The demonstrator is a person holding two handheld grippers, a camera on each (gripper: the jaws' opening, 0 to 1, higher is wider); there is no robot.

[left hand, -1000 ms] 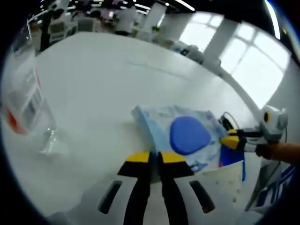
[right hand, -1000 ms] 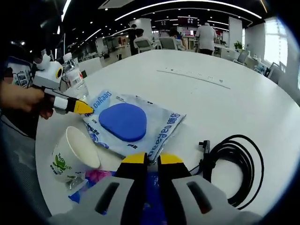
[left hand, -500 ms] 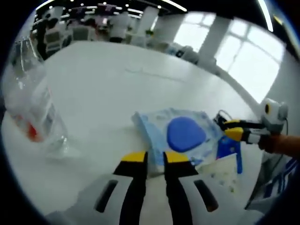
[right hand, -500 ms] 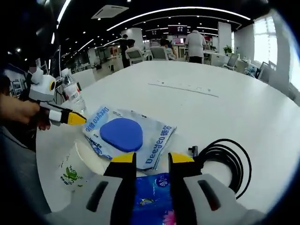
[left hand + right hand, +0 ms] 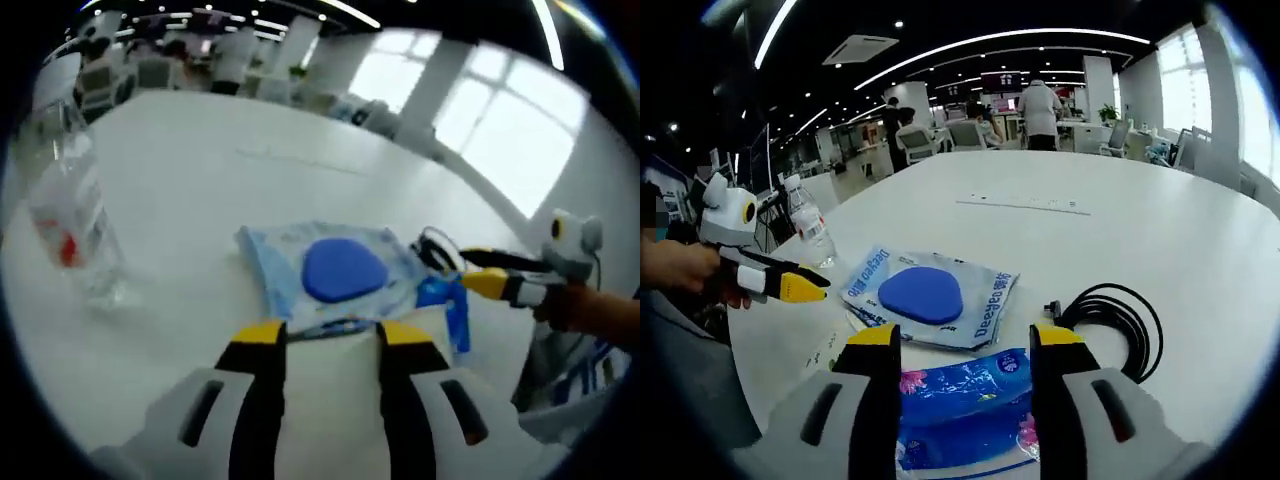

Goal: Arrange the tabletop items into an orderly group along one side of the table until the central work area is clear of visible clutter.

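A white and blue packet with a blue oval pad (image 5: 335, 270) (image 5: 925, 295) lies flat on the white table (image 5: 200, 180). My left gripper (image 5: 333, 335) is open just short of its near edge, touching nothing. My right gripper (image 5: 965, 335) is open too, and a shiny blue flowered packet (image 5: 960, 400) lies on the table between its jaws. That blue packet (image 5: 450, 300) sits beside the padded one. A coiled black cable (image 5: 1110, 315) lies to the right. A clear water bottle (image 5: 70, 210) (image 5: 810, 225) stands upright at the left.
A paper cup with a green print (image 5: 825, 352) shows partly beside my right gripper's left jaw. A long white strip (image 5: 1025, 205) lies further out on the table. Desks, chairs and people stand beyond the table's far edge.
Both grippers have gone from shut to open. Both views have pulled back a little, so the padded packet looks smaller and further away.
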